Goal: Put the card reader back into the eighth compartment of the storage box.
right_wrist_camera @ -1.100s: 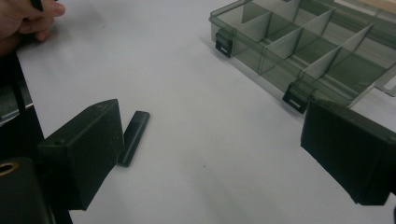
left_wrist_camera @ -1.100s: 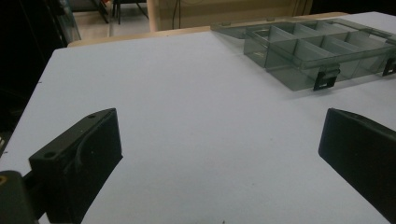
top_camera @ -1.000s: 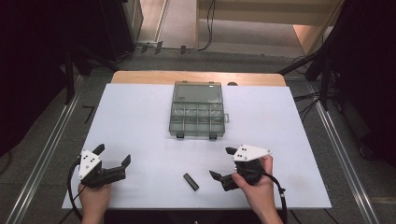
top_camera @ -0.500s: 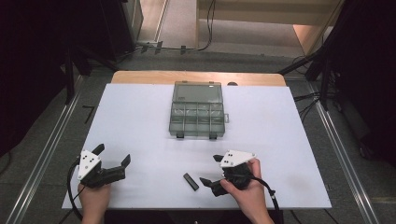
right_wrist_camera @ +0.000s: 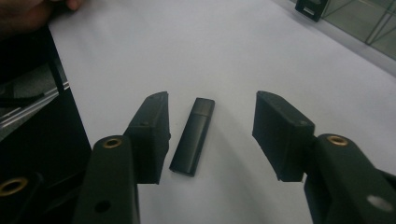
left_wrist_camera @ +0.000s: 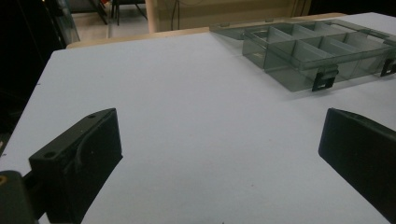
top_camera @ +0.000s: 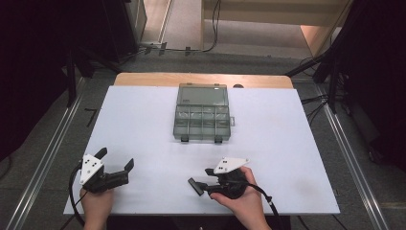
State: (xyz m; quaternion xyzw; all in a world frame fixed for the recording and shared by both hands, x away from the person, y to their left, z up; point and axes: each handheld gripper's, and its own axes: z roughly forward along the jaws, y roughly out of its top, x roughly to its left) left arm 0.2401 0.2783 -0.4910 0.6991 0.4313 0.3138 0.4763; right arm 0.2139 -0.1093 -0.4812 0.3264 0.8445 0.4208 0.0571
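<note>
Overhead, the right gripper (top_camera: 200, 184) sits low near the front edge of the white table (top_camera: 143, 124), its jaws around a small black USB stick (top_camera: 194, 186); the left gripper (top_camera: 116, 160) rests well off to the left, jaws spread and empty. A clear compartment box (top_camera: 202, 112) stands farther back, lid open, well apart from both. Along the left gripper view, bare tabletop lies between the jaws, the box (left_wrist_camera: 308, 51) beyond. In the right gripper view, the stick (right_wrist_camera: 193, 136) lies flat between jaws that have just been closing, not pinching it, nearer the left one.
</note>
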